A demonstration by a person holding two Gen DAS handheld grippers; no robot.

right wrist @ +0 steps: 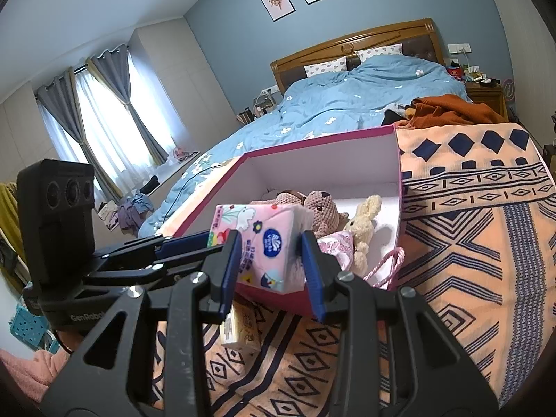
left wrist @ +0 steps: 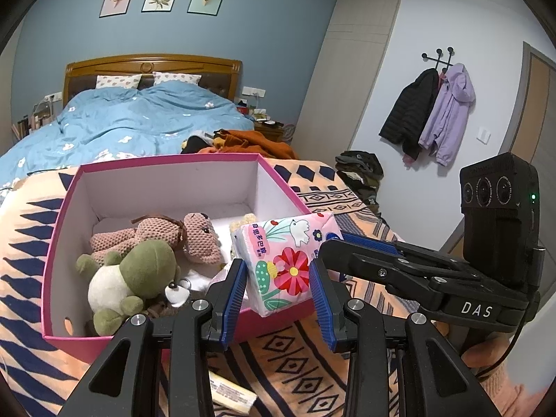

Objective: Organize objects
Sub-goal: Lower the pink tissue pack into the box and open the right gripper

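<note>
The left hand-held gripper (left wrist: 278,274) has its blue pads closed nearly all the way against the two sides of a pink flowered tissue pack (left wrist: 283,260), and the right hand-held gripper (right wrist: 271,253) pinches the same pack from its other end, its jaws likewise narrowed onto the soft wrapper, so both tools share one load. The pack hangs tilted over the near rim of the pink storage box (left wrist: 60,215), partly above the wall and partly over the interior, not yet resting on anything inside. Within the box lie a pink knitted bear (left wrist: 194,236), a green plush frog (left wrist: 139,278) in the near corner, and a cream plush rabbit (right wrist: 365,222) against the far side; a pink twisted cord handle (right wrist: 389,264) shows at the box's wall. The box stands on an orange patterned blanket (right wrist: 469,243) spread at the foot of a bed with a blue duvet (left wrist: 139,118), and a pale, wrapped packet (right wrist: 239,330) lies on the blanket just below the grippers, outside the box. The step in hand appears to be lowering the tissue pack into the box. To do it well, both grippers should carry it forward together past the rim, keeping it level so the soft wrapper does not twist between them, aim for the bare white floor between the frog and the rabbit, and let go only once it rests there.
</note>
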